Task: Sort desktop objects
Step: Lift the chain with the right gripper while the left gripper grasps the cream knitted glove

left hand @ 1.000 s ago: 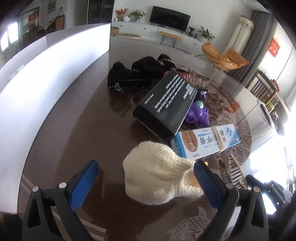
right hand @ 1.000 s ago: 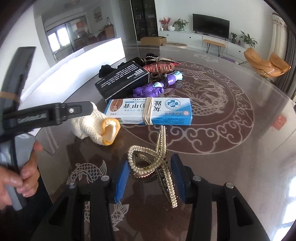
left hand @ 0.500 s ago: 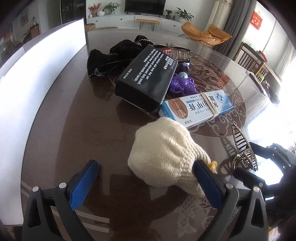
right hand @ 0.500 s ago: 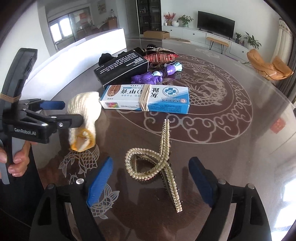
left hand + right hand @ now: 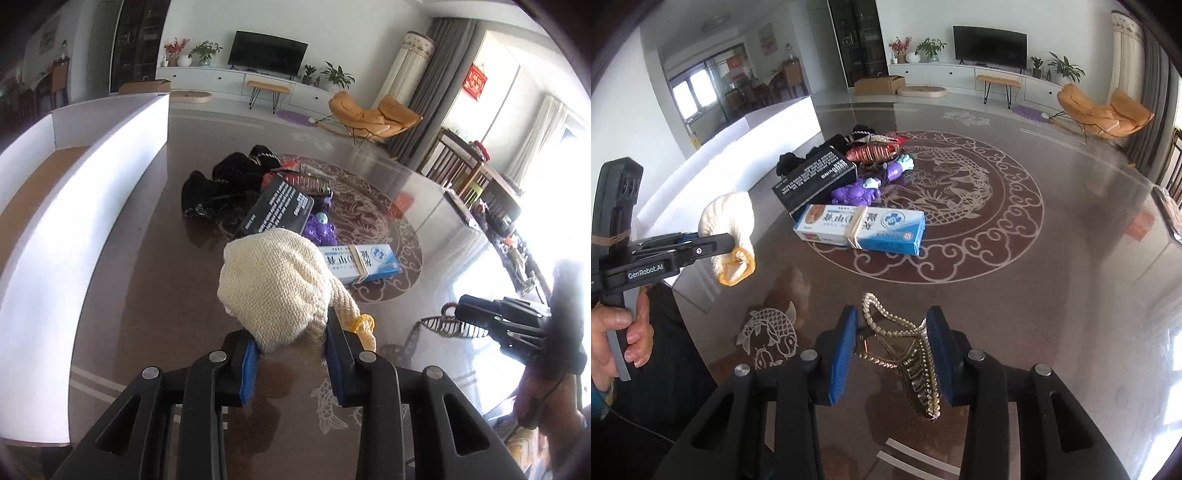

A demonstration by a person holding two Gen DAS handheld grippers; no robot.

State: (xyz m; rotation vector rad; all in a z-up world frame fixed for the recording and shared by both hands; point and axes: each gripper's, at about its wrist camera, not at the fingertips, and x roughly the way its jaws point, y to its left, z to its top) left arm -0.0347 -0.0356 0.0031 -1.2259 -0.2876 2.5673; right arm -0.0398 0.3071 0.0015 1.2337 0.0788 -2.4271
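Lifting both picks | left gripper (image 5: 291, 354) jaws just closed on cream knit pouch (image 5: 275, 288), clear of tabletop (image 5: 147, 277) | right gripper (image 5: 892, 350) jaws just closed on pearl hair claw (image 5: 905, 350) | keep grips firm, carry toward white box (image 5: 74, 229) at 9 o'clock.

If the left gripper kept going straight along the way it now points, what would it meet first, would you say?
Probably the black rectangular box with white print, which lies directly beyond the cream knitted sock clamped in the left gripper; depth is unclear, so it might meet the brown glass tabletop first.
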